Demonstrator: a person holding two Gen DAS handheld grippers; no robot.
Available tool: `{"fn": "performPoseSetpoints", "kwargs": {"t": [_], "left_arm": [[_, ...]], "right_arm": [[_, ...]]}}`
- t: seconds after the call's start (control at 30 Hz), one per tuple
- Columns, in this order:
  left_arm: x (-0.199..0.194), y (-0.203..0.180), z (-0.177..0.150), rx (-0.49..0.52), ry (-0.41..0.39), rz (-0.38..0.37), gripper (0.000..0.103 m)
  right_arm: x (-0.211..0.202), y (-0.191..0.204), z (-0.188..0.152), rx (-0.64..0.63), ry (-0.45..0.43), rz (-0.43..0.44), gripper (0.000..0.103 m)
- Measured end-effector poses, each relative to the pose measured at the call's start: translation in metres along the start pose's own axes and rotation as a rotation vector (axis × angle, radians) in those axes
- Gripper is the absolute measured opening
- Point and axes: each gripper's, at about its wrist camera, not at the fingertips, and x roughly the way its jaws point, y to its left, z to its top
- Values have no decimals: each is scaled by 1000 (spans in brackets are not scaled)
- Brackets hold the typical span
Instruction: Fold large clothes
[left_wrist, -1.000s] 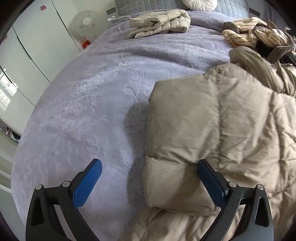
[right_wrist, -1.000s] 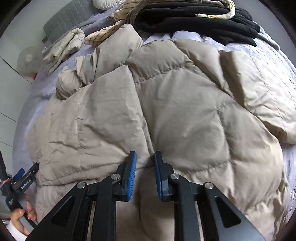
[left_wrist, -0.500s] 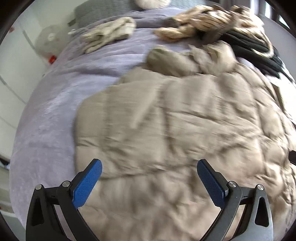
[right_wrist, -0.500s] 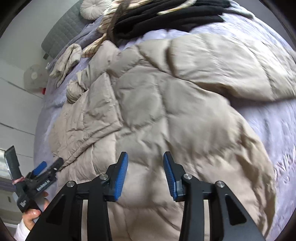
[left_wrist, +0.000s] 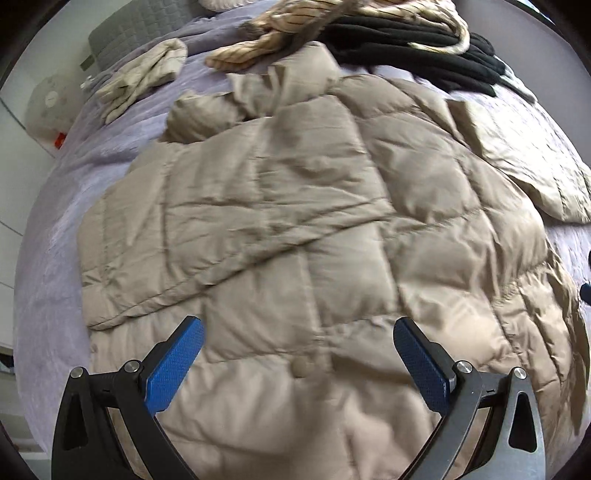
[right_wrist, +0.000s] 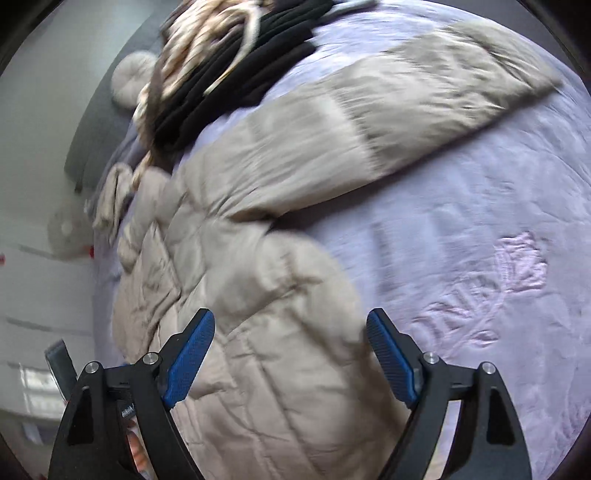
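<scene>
A large beige quilted puffer coat (left_wrist: 295, 221) lies spread over the lilac bed cover (left_wrist: 66, 206). Its left side is folded in over the body. One sleeve (right_wrist: 424, 103) stretches out to the far right on the cover. My left gripper (left_wrist: 297, 341) hangs open above the coat's lower middle, nothing between its blue pads. My right gripper (right_wrist: 290, 334) is over the coat's right hem edge. Its jaws are opening wide and the pads press on nothing. The right wrist view is blurred by motion.
A black garment (left_wrist: 424, 55) and a cream striped one (left_wrist: 280, 48) are piled at the head of the bed. A folded cream jacket (left_wrist: 144, 77) lies far left. A grey headboard (left_wrist: 140, 26), a round cushion (right_wrist: 133, 70) and a white fan (left_wrist: 48, 103) lie beyond.
Both grippers have swung to the right across the coat. The right gripper's jaws went from nearly shut to wide open. The left gripper stayed open.
</scene>
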Motion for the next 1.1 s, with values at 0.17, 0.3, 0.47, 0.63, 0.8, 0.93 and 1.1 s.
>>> {"fn": "performPoseSetpoints", "kwargs": {"t": [0.17,0.3,0.47,0.63,0.8,0.93,1.1], "left_arm": [[0,-31,3,25,7,-9,103],[2,-54,10,48,11,-34,103],[-1,-79,23,70,-13,-48,103],[-1,-95,35,68,-33,-55,103],[2,-100,38,43,-34,-57,103],[1,-99,39,48,-46,-49,103],[-1,-88,44,23,-64,-44,103]], "right_arm": [[-13,-40,19,92,-51,29,88],[-23,-70,36,164,-98,69,88],[-35,-108,69,231,-170,55,88],[-27,-153,104,381,-169,183,88],[-7,-180,132,520,-202,323,88],[10,-195,151,621,-230,402,88],[18,-193,166,673,-255,472,78]]}}
